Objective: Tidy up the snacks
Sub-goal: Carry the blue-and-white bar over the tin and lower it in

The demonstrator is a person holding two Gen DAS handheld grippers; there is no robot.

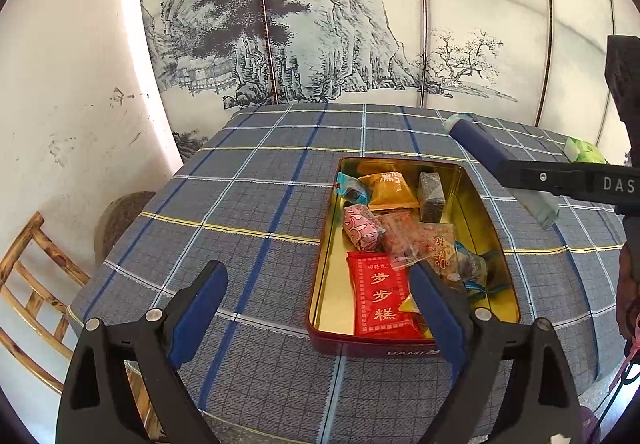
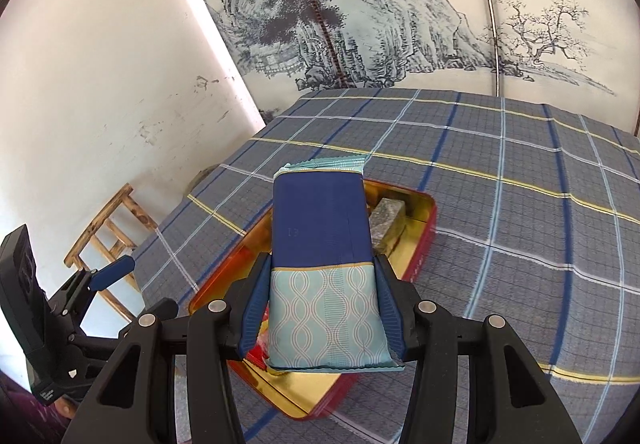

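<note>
Packet (image 2: 324,276) clamped lengthwise in my right gripper (image 2: 320,308), directly above tin (image 2: 424,240); left gripper (image 1: 316,308) wide, empty.

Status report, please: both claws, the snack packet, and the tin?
Left claw open, empty, near the tin's front edge. Right claw shut on blue snack packet, above the tin. Tin already holds several snacks; nothing blocks the drop.

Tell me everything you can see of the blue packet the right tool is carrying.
The blue packet is a long, flat foil-like wrapper: navy upper part, pale teal lower part with a white wavy pattern, a thin gold line between, crimped ends. The right tool clamps its two long sides near the teal part. It hangs tilted above the open tin, touching nothing else visible.
</note>
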